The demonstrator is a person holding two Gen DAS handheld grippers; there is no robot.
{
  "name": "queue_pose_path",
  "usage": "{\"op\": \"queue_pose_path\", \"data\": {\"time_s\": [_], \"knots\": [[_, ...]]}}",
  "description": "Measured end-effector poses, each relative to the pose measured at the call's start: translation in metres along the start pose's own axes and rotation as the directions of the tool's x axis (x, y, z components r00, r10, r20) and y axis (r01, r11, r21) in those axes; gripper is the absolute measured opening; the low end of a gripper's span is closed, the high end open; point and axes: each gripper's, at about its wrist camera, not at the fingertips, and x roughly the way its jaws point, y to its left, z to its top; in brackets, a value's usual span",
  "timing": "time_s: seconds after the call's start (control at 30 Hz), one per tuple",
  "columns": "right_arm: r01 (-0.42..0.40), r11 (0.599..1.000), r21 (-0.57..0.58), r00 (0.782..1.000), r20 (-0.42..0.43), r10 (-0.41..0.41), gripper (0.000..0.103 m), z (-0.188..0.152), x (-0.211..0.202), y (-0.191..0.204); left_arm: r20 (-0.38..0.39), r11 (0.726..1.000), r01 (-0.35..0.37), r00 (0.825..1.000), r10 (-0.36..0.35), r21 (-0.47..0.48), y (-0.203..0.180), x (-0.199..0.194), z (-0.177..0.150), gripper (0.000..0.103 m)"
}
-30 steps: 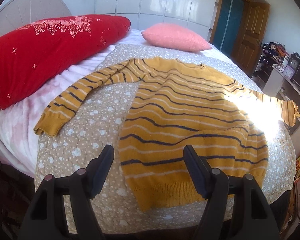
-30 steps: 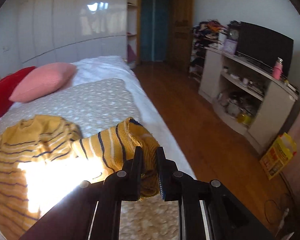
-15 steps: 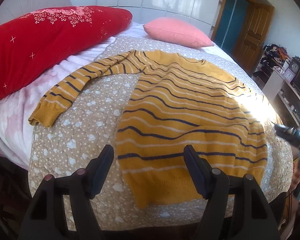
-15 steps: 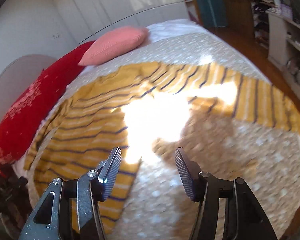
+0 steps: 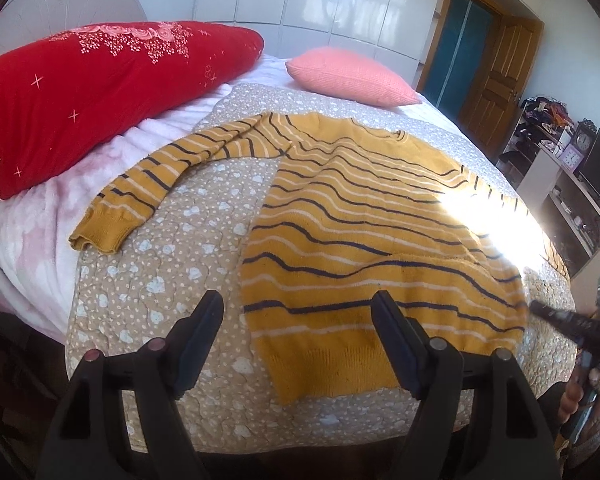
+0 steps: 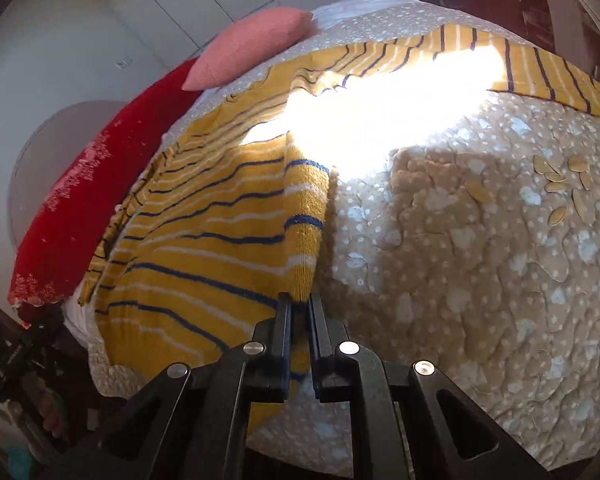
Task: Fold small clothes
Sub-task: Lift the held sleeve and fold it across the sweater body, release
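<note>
We see the striped yellow sweater lying flat on the dotted tan quilt of the bed, body spread out, one sleeve reaching toward the red pillow. A pink pillow sits beyond the collar. The left claw hangs released above the near edge of the quilt, jaws wide apart, one finger over the quilt and one over the sweater's hem, gripping nothing. In the right wrist view, the right claw is clenched on the sweater's side edge near the hem, a fold of knit rising from between its fingers. Strong sunlight washes out the far sleeve.
</note>
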Motion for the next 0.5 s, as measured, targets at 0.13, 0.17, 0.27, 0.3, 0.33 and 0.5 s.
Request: {"op": "queue_pose_path", "data": {"time_s": [0.13, 0.17, 0.27, 0.3, 0.33, 0.5], "knots": [[0.042, 0.993, 0.109, 0.979, 0.196, -0.063, 0.056, 0.030, -0.049, -0.030, 0.020, 1.000, 0.007, 1.000, -0.008, 0.010, -0.006, -0.002, 0.002, 0.075], [0.066, 0.983, 0.170, 0.966, 0.234, -0.106, 0.074, 0.038, -0.058, -0.047, 0.020, 1.000, 0.010, 1.000, -0.010, 0.013, -0.007, -0.001, 0.003, 0.075], [0.109, 0.933, 0.343, 0.932, 0.291, -0.216, 0.075, 0.061, -0.074, -0.109, 0.002, 1.000, 0.018, 1.000, -0.018, 0.022, -0.012, 0.008, 0.003, 0.076], [0.130, 0.907, 0.401, 0.923, 0.285, -0.258, 0.075, 0.067, -0.076, -0.130, -0.008, 1.000, 0.021, 1.000, -0.021, 0.024, -0.013, 0.011, 0.004, 0.076], [0.136, 0.879, 0.457, 0.917, 0.278, -0.287, 0.075, 0.072, -0.076, -0.149, -0.015, 0.999, 0.023, 1.000, -0.023, 0.025, -0.014, 0.013, 0.003, 0.076], [0.028, 0.771, 0.637, 0.899, 0.321, -0.298, 0.070, 0.088, -0.076, -0.216, -0.040, 0.999, 0.010, 0.999, -0.008, 0.045, -0.020, 0.021, 0.003, 0.076]]}}
